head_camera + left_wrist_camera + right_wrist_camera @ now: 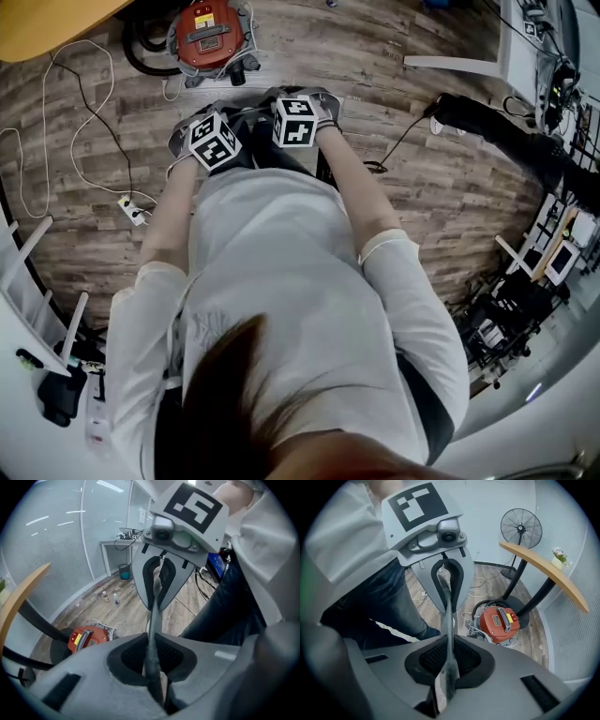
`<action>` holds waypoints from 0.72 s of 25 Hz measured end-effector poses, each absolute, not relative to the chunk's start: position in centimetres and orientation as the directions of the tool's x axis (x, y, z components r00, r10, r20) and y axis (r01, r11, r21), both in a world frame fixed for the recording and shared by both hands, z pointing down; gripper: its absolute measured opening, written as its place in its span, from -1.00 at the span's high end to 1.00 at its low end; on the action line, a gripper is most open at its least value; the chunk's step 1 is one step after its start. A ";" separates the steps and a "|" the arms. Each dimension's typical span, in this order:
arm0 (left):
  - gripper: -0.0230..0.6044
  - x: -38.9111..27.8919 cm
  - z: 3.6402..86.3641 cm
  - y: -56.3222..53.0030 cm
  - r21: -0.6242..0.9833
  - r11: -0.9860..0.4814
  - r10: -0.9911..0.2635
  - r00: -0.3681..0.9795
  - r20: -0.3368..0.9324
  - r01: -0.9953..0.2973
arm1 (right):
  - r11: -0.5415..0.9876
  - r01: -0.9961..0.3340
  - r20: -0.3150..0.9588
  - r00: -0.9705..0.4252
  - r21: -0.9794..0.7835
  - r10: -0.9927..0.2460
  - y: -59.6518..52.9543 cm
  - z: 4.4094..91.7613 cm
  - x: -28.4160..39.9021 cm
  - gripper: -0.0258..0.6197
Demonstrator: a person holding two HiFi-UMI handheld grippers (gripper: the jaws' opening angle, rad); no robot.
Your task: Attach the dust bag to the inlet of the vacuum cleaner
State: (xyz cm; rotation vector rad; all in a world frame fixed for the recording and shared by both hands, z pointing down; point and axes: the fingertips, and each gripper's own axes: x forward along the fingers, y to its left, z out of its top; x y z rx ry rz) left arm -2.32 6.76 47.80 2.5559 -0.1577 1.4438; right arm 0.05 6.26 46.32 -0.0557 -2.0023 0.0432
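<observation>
I see an office or lab room: glass partition walls (56,550) with blinds, a white desk (117,543) carrying cables, a pedestal fan (521,528), a curved wooden tabletop (543,571), a plank floor (422,187) strewn with cords (84,122) and a power strip (134,211), and equipment stands (506,319) along one side.

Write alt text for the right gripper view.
The right gripper is shut on the thin grey edge of the dust bag, which runs up to the left gripper, clamped on it too. A red vacuum cleaner stands on the wood floor at right.

Overhead view, two facing gripper views, shared vacuum (211,36)
</observation>
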 end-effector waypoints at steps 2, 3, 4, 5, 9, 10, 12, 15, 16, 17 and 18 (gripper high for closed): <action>0.81 -2.3 48.8 6.9 0.132 -0.969 0.008 0.512 0.859 -0.207 | 0.998 0.031 0.908 -0.412 -0.062 0.070 6.3 47.3 0.1 0.82; 0.81 -2.4 49.3 6.9 0.136 -0.967 0.007 0.510 0.860 -0.215 | 0.997 0.036 0.908 -0.412 -0.067 0.076 6.3 47.8 0.0 0.82; 0.81 -2.4 49.8 6.9 0.138 -0.965 0.006 0.508 0.861 -0.222 | 0.997 0.038 0.907 -0.413 -0.073 0.082 6.3 48.3 0.0 0.82; 0.81 -2.5 50.3 6.9 0.139 -0.964 0.006 0.505 0.863 -0.227 | 0.996 0.037 0.905 -0.415 -0.079 0.087 6.3 48.8 -0.1 0.82; 0.81 -2.5 52.2 6.7 0.135 -0.962 0.000 0.496 0.869 -0.236 | 0.996 0.021 0.899 -0.428 -0.092 0.092 6.2 50.8 0.0 0.82; 0.81 -2.5 52.7 6.6 0.133 -0.962 -0.002 0.494 0.869 -0.237 | 0.995 0.019 0.898 -0.429 -0.093 0.092 6.1 51.4 0.0 0.82; 0.81 -2.4 53.8 6.5 0.139 -0.959 -0.001 0.493 0.870 -0.248 | 0.996 0.025 0.900 -0.425 -0.091 0.093 5.9 52.4 0.0 0.82; 0.81 -2.2 55.5 6.6 0.164 -0.944 0.001 0.496 0.868 -0.286 | 0.995 0.047 0.905 -0.413 -0.090 0.101 5.9 54.1 0.2 0.82; 0.81 -2.2 56.1 6.5 0.170 -0.939 0.000 0.495 0.869 -0.298 | 0.995 0.052 0.905 -0.412 -0.091 0.104 5.8 54.7 0.2 0.82; 0.81 -2.2 56.6 6.5 0.175 -0.935 0.001 0.493 0.870 -0.307 | 0.994 0.054 0.905 -0.413 -0.093 0.107 5.7 55.3 0.2 0.82; 0.81 -2.2 57.2 6.4 0.180 -0.932 0.003 0.491 0.871 -0.313 | 0.994 0.053 0.904 -0.414 -0.097 0.110 5.6 55.9 0.2 0.82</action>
